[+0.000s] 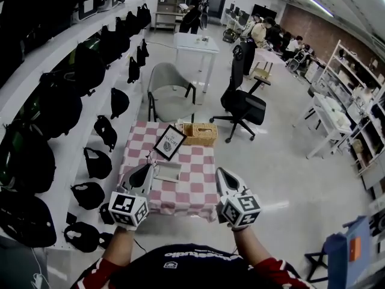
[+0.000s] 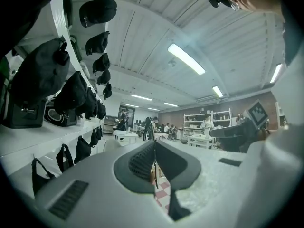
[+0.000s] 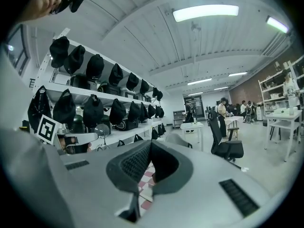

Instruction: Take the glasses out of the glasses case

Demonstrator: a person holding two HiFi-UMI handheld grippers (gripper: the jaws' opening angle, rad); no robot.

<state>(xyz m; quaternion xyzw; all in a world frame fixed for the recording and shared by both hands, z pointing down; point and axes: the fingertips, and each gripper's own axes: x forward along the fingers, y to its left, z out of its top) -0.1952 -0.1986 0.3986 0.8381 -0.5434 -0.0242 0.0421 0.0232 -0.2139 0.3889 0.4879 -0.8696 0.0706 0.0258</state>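
Judged from the pictures, the task has not begun. The left gripper (image 1: 148, 168) and the right gripper (image 1: 222, 173) hover over the checked table (image 1: 201, 188), each with its jaws pressed together on nothing. The grey glasses case (image 1: 169, 172) lies untouched near the left gripper. No glasses are visible.

I look down on a small table under a pink-and-white checked cloth (image 1: 201, 185) on a pale grey floor (image 1: 277, 173). Long white wall shelves (image 1: 66, 44) run along the left. Beyond stand a grey tub chair (image 1: 168, 95), a black swivel office chair (image 1: 243, 104) and a white square table (image 1: 195, 43). Fluorescent strip lights (image 3: 205, 12) glow overhead.
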